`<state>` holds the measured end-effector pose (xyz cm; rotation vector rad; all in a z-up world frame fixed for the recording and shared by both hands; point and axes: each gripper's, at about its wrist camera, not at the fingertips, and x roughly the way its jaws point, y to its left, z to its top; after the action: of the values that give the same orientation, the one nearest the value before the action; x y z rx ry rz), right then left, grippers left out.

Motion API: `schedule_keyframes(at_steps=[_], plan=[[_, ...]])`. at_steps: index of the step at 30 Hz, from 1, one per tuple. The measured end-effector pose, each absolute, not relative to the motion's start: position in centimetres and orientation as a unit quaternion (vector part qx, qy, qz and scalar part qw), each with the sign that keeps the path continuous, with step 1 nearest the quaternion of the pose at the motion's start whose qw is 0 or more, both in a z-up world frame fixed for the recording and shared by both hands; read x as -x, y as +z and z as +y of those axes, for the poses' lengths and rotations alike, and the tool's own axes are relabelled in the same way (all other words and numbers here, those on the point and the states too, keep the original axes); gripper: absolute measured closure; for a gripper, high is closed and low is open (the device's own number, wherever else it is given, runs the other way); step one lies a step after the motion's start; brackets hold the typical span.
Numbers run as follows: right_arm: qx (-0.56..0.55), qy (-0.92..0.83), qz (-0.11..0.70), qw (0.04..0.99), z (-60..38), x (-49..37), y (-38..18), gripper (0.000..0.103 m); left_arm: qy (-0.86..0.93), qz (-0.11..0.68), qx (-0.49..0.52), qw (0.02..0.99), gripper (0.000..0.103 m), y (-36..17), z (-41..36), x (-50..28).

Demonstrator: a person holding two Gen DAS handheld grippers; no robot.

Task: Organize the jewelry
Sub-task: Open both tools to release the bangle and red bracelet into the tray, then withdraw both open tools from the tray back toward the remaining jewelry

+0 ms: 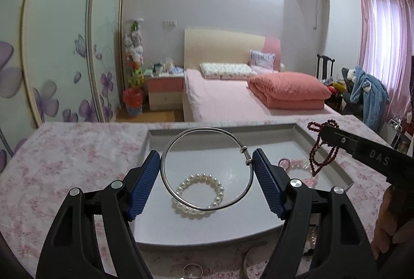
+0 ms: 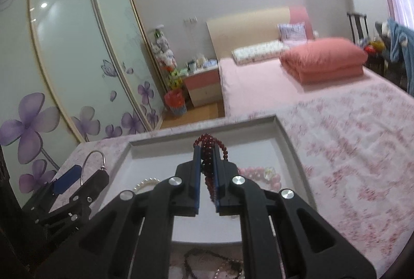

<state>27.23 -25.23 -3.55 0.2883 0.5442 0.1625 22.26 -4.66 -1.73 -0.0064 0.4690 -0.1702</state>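
Note:
My left gripper is shut on a silver bangle, held between its blue pads above a grey tray. A white pearl bracelet lies in the tray under the bangle. A pink bead bracelet lies at the tray's right side. My right gripper is shut on a dark red bead string and holds it over the tray. The red beads hang from it in the left wrist view. The left gripper with the bangle shows at the left of the right wrist view.
The tray lies on a pink floral cloth. Loose jewelry lies on the cloth at the near edge: a ring and dark chains. A bed, a nightstand and a mirrored wardrobe stand behind.

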Motion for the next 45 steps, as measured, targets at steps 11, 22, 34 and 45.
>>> schedule_keyframes(at_steps=[11, 22, 34, 45], plan=[[-0.171, 0.079, 0.302, 0.935, -25.7, -29.2, -6.1, 0.074, -0.097, 0.289, 0.017, 0.952, 0.029, -3.9, -5.3, -24.9], [-0.187, 0.068, 0.294, 0.935, -27.0, -27.7, -5.4, 0.072, -0.082, 0.289, 0.030, 0.953, 0.022, -3.5, -4.0, -25.3], [-0.157, 0.076, 0.306, 0.936, -27.2, -23.2, -4.4, 0.072, -0.051, 0.267, 0.023, 0.962, 0.022, -1.4, 0.1, -20.4], [-0.084, 0.082, 0.375, 0.919, -26.6, -19.2, -7.0, 0.074, -0.034, 0.311, 0.025, 0.949, 0.021, -3.0, 3.8, -15.6]])
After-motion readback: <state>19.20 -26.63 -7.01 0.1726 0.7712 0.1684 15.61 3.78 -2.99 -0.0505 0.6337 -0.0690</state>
